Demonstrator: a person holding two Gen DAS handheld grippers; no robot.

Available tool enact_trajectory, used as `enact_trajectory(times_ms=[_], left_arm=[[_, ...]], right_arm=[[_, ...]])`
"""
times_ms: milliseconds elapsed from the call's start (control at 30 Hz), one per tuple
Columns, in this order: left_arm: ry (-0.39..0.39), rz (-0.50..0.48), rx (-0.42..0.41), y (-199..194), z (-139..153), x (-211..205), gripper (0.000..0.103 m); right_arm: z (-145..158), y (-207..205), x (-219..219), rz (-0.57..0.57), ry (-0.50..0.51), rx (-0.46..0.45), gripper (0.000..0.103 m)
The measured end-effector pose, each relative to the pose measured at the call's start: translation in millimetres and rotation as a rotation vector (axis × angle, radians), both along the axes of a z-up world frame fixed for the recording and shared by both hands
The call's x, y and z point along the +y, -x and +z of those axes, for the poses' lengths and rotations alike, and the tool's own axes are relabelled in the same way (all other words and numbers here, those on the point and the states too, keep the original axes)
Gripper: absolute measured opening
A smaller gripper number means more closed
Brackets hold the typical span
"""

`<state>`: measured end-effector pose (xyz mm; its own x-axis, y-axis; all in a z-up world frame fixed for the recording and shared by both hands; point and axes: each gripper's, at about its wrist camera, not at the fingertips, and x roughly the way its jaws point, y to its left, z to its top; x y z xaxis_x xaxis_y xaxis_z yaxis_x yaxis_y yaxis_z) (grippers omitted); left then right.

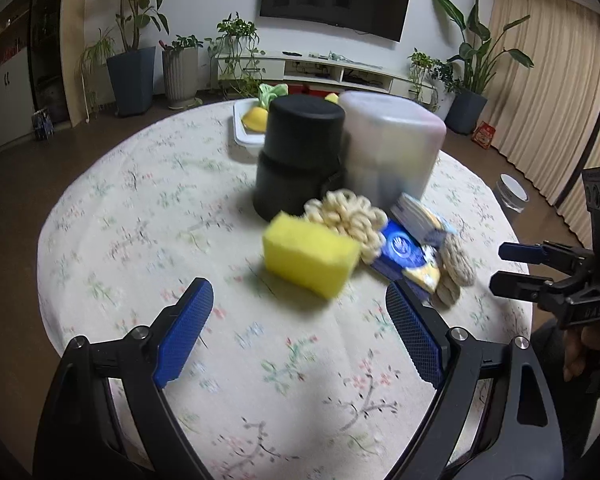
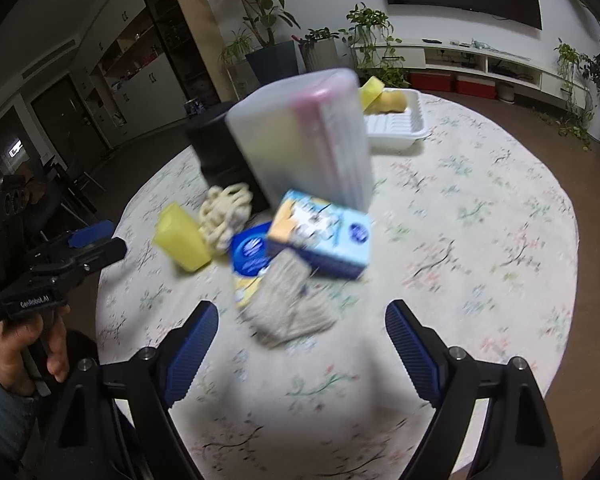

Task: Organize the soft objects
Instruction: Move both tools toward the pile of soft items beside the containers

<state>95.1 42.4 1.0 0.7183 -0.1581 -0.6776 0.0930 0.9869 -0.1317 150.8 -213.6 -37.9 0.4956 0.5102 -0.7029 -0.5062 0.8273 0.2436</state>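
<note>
A yellow sponge lies on the round floral table, just ahead of my open left gripper. Behind it sits a cream knitted scrubber. A blue tissue pack and a light blue tissue box lie to its right. A grey folded cloth rests in front of my open right gripper. Nothing is between either pair of fingers. My right gripper also shows at the right edge of the left wrist view.
A black cylindrical container and a translucent plastic bin stand mid-table behind the soft items. A white tray with yellow sponges sits at the far edge. A hand holds my left gripper.
</note>
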Motion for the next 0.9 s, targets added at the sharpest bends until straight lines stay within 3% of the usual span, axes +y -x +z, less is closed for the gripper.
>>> enact_trajectory(times_ms=[400, 767, 900], left_arm=[[0.023, 0.013, -0.006, -17, -11, -19, 0.088], [0.021, 0.029, 0.027, -42, -30, -15, 0.088], [0.058, 0.019, 0.039, -46, -35, -13, 0.088]], right_arm=[[-10, 18, 32, -0.018, 0.036, -0.074, 0.087], [-20, 3, 40, -0.028, 0.02, -0.068, 0.077], [-20, 1, 40, -0.031, 0.016, -0.064, 0.077]])
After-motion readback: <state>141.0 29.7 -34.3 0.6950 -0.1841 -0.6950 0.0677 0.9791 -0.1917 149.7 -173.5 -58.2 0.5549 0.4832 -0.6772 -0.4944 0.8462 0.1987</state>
